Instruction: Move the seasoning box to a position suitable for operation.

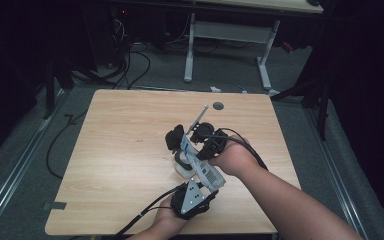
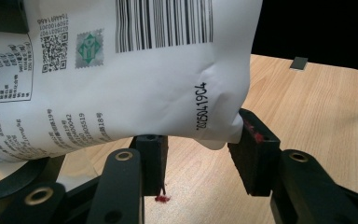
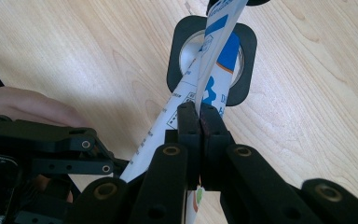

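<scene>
- right tongs are clenched on the upper edge of the pouch, a flat white-and-blue packet; the pads meet with the film pinched between them, low centre of the right gripper view.
- left tongs stand half open around the pouch's bottom corner. the corner sits between the pads and seems to brush the right one, but i can't see a firm squeeze, so i read them as released.
- in the high view the pouch is held up off the desk, centre-right of the frame, between the two hands, left tongs below and right tongs above.
- beneath it, top centre of the right gripper view, a black holder with a white cup sits on the desk.
- my judgement: lifting and gripping the pouch is done. lining it up over the cup and opening or emptying it is left; i can't tell whether it is open.
</scene>
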Demonstrator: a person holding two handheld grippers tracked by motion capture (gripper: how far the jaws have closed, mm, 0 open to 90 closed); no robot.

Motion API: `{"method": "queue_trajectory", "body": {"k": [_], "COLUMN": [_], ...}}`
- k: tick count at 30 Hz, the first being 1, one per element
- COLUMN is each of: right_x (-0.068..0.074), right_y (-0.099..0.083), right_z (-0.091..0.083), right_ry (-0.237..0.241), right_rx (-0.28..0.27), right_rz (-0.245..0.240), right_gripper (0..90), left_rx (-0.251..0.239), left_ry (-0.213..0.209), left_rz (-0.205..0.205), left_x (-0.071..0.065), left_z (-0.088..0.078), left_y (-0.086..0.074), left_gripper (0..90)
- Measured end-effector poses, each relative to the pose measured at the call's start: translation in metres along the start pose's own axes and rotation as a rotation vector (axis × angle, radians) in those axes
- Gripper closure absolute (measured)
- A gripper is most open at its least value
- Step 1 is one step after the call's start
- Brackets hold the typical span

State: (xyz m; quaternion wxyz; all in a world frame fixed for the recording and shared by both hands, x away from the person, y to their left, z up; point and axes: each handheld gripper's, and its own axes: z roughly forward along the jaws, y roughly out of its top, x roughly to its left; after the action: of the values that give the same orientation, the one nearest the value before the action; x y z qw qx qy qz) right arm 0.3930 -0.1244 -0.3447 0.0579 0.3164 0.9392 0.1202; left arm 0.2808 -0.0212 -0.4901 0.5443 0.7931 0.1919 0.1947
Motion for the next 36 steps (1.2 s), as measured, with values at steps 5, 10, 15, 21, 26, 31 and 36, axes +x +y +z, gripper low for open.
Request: {"method": "queue_trajectory", "body": {"k": [5, 10, 15, 21, 26, 31, 36], "right_x": [0.0001, 0.0001, 0.0002, 0.0004, 0.0005, 0.0004, 0.0005], "right_y": [0.0004, 0.0008, 0.0012, 0.0015, 0.0015, 0.0015, 0.0016], "right_z": [-0.0005, -0.0005, -0.0003, -0.0004, -0.0003, -0.0003, -0.0004], "right_ry": [-0.002, 0.001, -0.001, 0.0, 0.0, 0.0, 0.0], "right_rx": [0.0, -0.004, -0.005, -0.005, -0.005, -0.005, -0.006], "right_rz": [-0.001, -0.002, -0.004, -0.004, -0.006, -0.007, -0.007], "right_gripper": [89.3, 89.3, 89.4, 89.4, 89.4, 89.4, 89.4], "left_rx": [-0.001, -0.004, -0.007, -0.009, -0.009, -0.009, -0.009], "left_ry": [0.0, -0.001, 0.001, 0.003, 0.004, 0.004, 0.004], "left_rz": [0.0, 0.0, 0.0, 0.001, 0.003, 0.004, 0.004], "left_x": [0.0003, 0.0006, 0.0008, 0.0007, 0.0006, 0.0006, 0.0007], "left_z": [-0.0005, -0.0011, -0.0013, -0.0014, -0.0014, -0.0014, -0.0015], "left_y": [0.0005, 0.0011, 0.0012, 0.0014, 0.0013, 0.0011, 0.0013], "left_gripper": [58.9, 59.0, 59.1, 59.1, 59.1, 59.2, 59.2]}}
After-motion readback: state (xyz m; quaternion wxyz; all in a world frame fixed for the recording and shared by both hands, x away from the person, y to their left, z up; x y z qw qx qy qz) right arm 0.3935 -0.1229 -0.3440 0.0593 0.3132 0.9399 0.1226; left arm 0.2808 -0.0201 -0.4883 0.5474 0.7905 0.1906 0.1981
